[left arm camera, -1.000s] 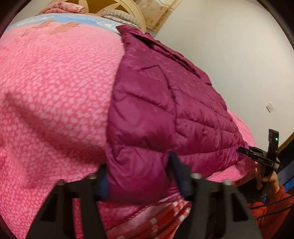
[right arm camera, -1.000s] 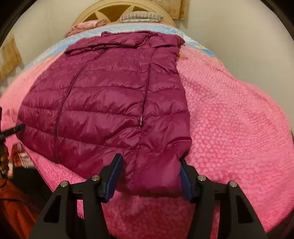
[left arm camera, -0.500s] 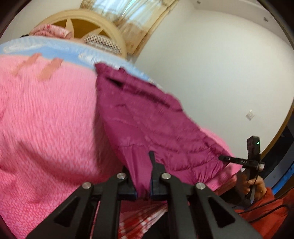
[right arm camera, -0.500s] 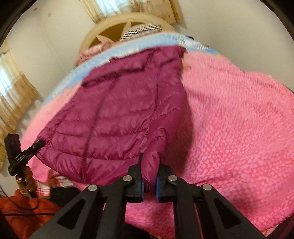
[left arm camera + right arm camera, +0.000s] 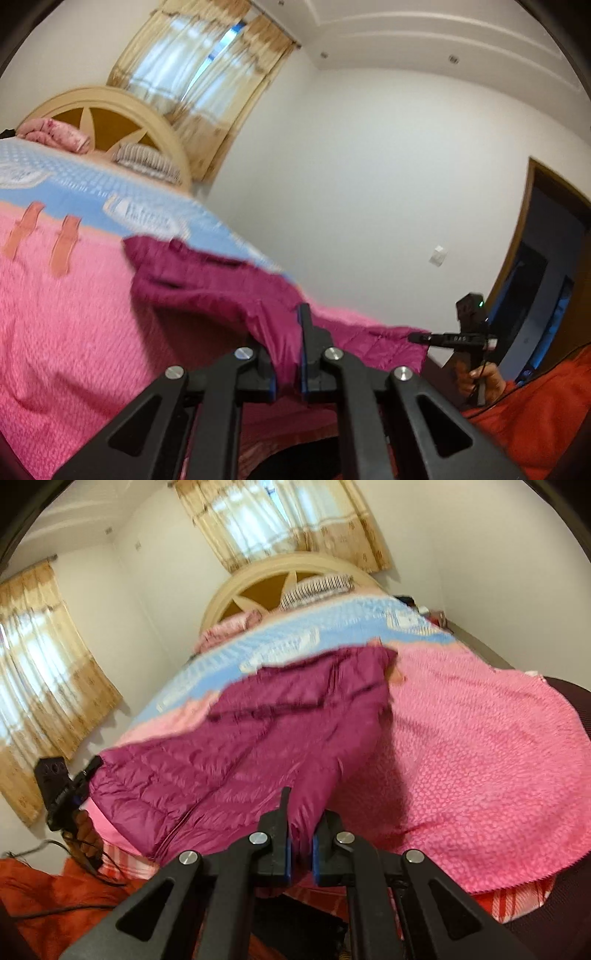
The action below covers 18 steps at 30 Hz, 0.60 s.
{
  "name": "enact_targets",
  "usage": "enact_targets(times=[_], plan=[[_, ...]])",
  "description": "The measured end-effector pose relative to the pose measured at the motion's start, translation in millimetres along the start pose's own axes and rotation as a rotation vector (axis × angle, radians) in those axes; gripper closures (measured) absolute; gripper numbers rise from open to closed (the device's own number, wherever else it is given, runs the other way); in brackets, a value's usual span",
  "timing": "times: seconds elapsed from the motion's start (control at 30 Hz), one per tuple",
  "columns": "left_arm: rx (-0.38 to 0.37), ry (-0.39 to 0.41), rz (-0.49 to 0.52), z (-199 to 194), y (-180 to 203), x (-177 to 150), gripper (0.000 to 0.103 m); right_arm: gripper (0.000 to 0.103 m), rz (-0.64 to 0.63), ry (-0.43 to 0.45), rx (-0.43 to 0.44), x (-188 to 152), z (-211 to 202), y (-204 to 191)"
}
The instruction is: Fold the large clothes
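A maroon quilted down jacket [image 5: 258,738] lies on the bed, collar toward the headboard. My left gripper [image 5: 286,369] is shut on the jacket's [image 5: 221,291] near left hem corner and holds it lifted off the blanket. My right gripper [image 5: 300,843] is shut on the near right hem corner, also lifted. The other gripper shows at the edge of each view: the right one [image 5: 421,338] and the left one [image 5: 92,768]. The jacket's far part still rests on the bed.
A pink blanket [image 5: 480,746] covers the bed, with a blue sheet [image 5: 332,631] beyond it. A cream headboard [image 5: 258,587] and pillows stand at the far end. White walls, curtained windows and a dark doorway [image 5: 546,280] surround the bed.
Both grippers closed on the jacket's near hem corners and raised them. The cameras tilted upward, so more wall and ceiling shows and the hem hangs from the jaws.
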State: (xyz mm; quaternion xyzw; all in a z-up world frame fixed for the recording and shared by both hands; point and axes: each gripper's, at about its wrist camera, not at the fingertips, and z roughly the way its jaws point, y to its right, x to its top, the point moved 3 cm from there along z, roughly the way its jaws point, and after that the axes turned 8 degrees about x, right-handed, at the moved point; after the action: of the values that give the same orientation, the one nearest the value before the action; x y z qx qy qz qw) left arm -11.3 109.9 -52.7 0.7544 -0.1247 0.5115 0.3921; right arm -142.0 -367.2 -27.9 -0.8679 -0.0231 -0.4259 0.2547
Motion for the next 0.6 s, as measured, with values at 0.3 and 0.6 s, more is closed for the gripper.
enact_targets(times=[0.3,0.6], plan=[[0.142,-0.011,-0.174,51,-46,74,0.094,0.097,-0.016,0.125,0.07,91,5,-4],[0.386,-0.136,-0.259,193,-129,129,0.093,0.097,0.083,0.155,-0.028,215,121,42]])
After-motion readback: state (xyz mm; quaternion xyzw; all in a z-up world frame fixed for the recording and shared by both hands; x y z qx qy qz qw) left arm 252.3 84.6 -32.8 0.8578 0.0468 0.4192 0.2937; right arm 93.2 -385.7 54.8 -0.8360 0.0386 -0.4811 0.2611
